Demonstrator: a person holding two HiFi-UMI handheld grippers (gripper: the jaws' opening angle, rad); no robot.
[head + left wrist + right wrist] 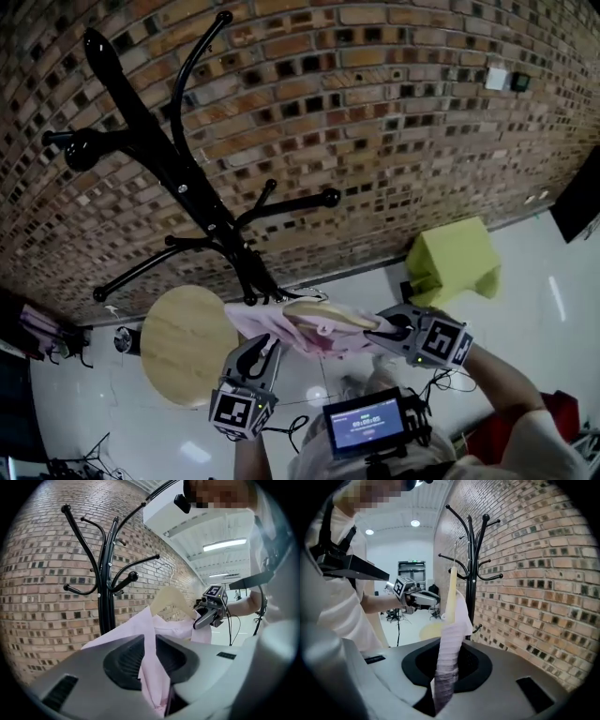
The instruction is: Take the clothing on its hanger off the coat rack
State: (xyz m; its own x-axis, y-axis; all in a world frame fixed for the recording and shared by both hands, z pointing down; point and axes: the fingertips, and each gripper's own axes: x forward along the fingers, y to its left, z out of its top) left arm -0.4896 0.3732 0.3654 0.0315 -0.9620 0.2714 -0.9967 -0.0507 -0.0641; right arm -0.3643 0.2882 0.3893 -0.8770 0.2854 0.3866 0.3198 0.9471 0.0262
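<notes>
A pink garment [281, 328] on a pale wooden hanger [328, 314] is held in the air between my two grippers, in front of the black coat rack [178, 169]. My left gripper [262, 350] is shut on the garment's left side, and pink cloth [157, 677] runs down between its jaws. My right gripper [377, 330] is shut on the right side, with a strip of cloth [446, 663] pinched in it. In the right gripper view the hanger [451, 590] shows edge-on. Its wire hook [165, 570] seems to rest on no peg.
A round wooden table [183, 342] stands below the rack, just left of the left gripper. A yellow-green block [455, 262] sits on the white floor at the right. The brick wall [394, 122] runs behind the rack. Cables and a small screen [366, 427] hang at the person's chest.
</notes>
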